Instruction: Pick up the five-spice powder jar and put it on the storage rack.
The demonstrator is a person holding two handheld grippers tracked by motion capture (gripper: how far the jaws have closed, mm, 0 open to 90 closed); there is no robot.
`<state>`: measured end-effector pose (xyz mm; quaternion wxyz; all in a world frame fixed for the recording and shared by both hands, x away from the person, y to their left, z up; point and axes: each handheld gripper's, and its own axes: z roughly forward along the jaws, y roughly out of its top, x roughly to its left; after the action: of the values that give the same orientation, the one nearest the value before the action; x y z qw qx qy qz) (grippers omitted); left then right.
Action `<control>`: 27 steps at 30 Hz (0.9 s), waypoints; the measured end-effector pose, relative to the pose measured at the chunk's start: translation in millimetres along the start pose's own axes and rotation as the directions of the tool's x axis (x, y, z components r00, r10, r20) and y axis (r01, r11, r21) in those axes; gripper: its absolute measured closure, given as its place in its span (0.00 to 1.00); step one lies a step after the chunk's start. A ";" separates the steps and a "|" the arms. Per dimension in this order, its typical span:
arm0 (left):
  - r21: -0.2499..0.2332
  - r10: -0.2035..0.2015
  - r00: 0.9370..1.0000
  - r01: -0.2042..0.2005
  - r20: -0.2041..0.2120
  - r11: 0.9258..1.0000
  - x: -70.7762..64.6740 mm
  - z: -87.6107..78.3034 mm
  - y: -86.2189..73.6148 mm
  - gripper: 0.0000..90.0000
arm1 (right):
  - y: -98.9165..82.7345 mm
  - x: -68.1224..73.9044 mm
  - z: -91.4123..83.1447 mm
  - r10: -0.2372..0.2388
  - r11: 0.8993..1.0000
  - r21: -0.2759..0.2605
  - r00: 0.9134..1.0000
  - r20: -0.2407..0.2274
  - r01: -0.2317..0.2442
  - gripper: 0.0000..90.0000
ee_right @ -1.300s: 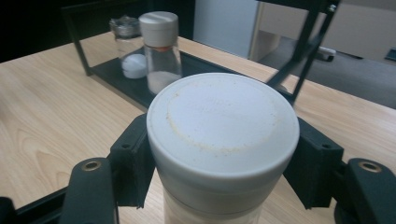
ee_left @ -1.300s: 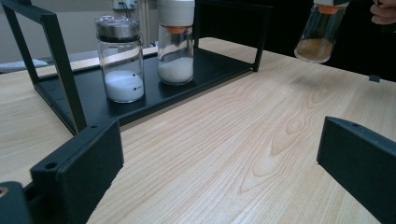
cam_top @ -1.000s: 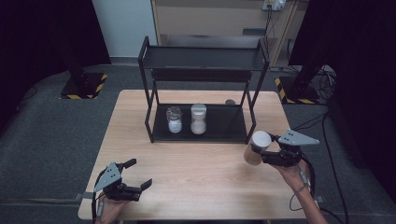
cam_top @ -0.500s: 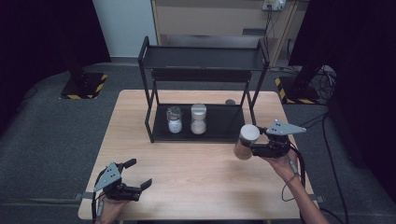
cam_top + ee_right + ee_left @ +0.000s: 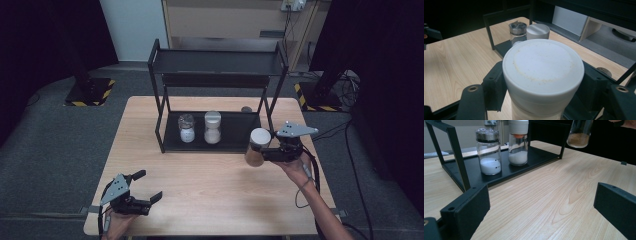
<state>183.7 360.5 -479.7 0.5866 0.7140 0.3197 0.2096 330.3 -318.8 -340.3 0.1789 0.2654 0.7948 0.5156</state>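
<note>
One jar [image 5: 257, 146] with a white lid and brown powder is held upright above the table by the right gripper [image 5: 267, 152], whose jaws are clamped on its sides. The black rack [image 5: 218, 145] lies just to the far left of it, with free shelf space to the right of two jars [image 5: 200, 128]. The left gripper [image 5: 145, 186] rests open and empty at the near left, well apart.
</note>
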 end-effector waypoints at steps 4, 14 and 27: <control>0.000 0.000 1.000 0.000 0.000 1.000 0.1 0.0 -0.1 0.00 | 3.0 -0.4 6.8 0.004 1.000 0.000 1.000 0.001 -0.004 0.38; 0.000 0.002 1.000 -0.002 0.000 1.000 -0.1 -0.5 0.2 0.00 | 13.4 -2.3 28.8 0.024 1.000 0.006 0.999 0.030 -0.024 0.38; 0.000 -0.001 1.000 0.001 0.002 1.000 0.3 -0.4 -0.2 0.00 | 19.6 -4.9 50.5 0.064 0.998 -0.004 0.991 0.117 -0.064 0.38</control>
<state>183.7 361.0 -479.8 0.5870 0.7141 0.3193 0.2086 367.1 -278.7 -342.7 0.2086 0.3206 0.7739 0.5048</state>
